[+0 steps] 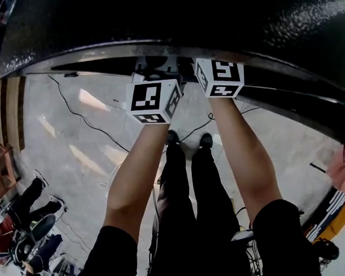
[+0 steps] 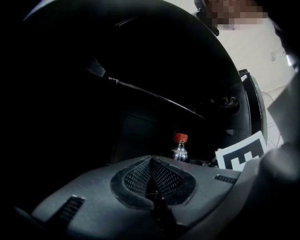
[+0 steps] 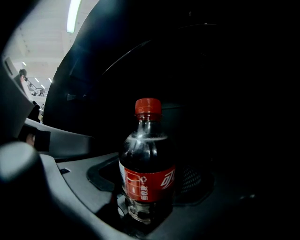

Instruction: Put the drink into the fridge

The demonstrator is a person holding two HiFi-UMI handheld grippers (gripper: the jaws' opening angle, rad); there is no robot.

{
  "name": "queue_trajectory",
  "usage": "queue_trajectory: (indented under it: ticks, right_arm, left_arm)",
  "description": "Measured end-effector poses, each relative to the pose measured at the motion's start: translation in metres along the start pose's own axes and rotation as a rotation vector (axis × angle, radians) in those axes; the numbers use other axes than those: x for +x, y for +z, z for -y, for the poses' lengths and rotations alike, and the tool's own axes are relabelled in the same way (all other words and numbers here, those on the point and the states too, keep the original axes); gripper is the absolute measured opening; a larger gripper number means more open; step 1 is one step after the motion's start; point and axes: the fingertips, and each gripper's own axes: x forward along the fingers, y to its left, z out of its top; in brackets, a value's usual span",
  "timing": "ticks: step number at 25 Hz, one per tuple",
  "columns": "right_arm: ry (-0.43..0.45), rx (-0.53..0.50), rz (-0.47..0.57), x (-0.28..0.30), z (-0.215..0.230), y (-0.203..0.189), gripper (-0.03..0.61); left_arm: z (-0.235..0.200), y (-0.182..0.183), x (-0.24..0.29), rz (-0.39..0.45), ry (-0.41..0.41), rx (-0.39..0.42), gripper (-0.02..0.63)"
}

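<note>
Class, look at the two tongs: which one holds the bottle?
The right tongs: their jaws clamp the red-capped cola bottle. The left tongs are shut, jaws together on nothing.

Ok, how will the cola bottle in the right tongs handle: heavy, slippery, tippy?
The cola bottle looks nearly full, so likely heavy for its size and fairly stiff. Its smooth round plastic may slip or twist in the right tongs.

A big indoor work hall: pale polished floor [image 1: 56,147] trailing loose cables [image 1: 81,117] beneath the left gripper [image 2: 151,161], ceiling strip light [image 3: 73,14] above.
</note>
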Motion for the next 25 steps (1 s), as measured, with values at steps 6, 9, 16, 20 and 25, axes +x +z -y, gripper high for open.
queue_trajectory:
  ticks: [6,9,16,20,25]
  right_arm:
    - [0.016,-0.023,-0.039,-0.020,-0.002,0.006,0.307]
    - [-0.001,-0.016,-0.030,-0.044,0.006,0.017,0.307]
    - [0.011,0.024,-0.048,-0.112,-0.004,0.016,0.273]
    - [0.028,0.041,-0.090,-0.144,-0.024,0.004,0.150]
    - [0.022,0.101,-0.125,-0.200,-0.036,0.014,0.058]
  left_arm:
    - [0.017,0.003,-0.014,0.009,0.004,0.008,0.015]
    - [0.035,0.010,-0.020,0.019,-0.012,0.048,0.015]
    - [0.061,0.002,-0.049,0.000,0.000,0.071,0.015]
    - [0.068,-0.015,-0.078,-0.036,0.004,0.130,0.015]
    - [0.097,-0.026,-0.122,-0.098,0.022,0.091,0.015]
